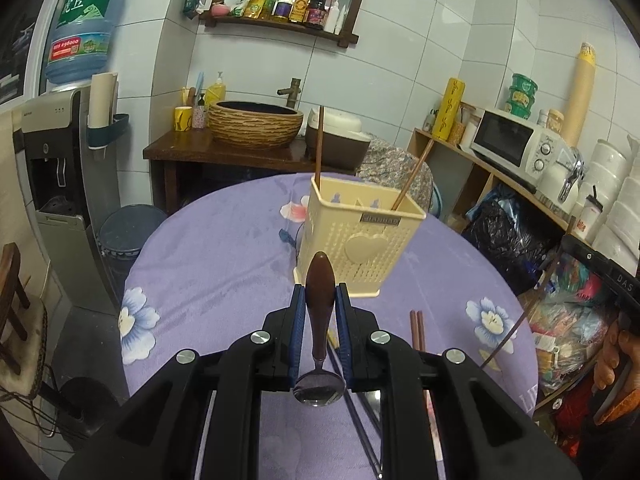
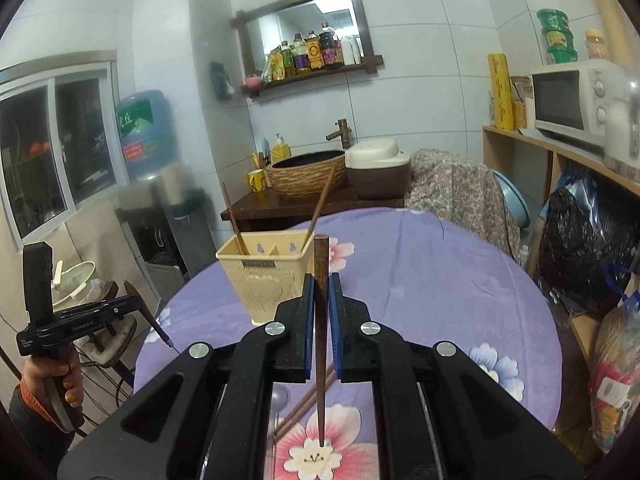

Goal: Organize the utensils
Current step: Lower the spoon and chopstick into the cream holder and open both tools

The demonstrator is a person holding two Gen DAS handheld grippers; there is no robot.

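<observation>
Water jug (image 1: 82, 26) label: green panel reads "虎丘"; the red band below has digits, too blurred to read. Right gripper body at the left-wrist view's edge (image 1: 618, 280): "DAS", cut off. Left gripper handle in the right-wrist view (image 2: 82, 326): small white print, possibly "CoreRoboAI". Holder's (image 1: 360, 236) metal nameplate: unreadable.

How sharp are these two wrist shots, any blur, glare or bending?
Left wrist view: sharp, spoon crisp, walls bowed by the fisheye, dark vignette corners. Right wrist view: chopstick crisp, water dispenser smeared, microwave edge hazy.
</observation>
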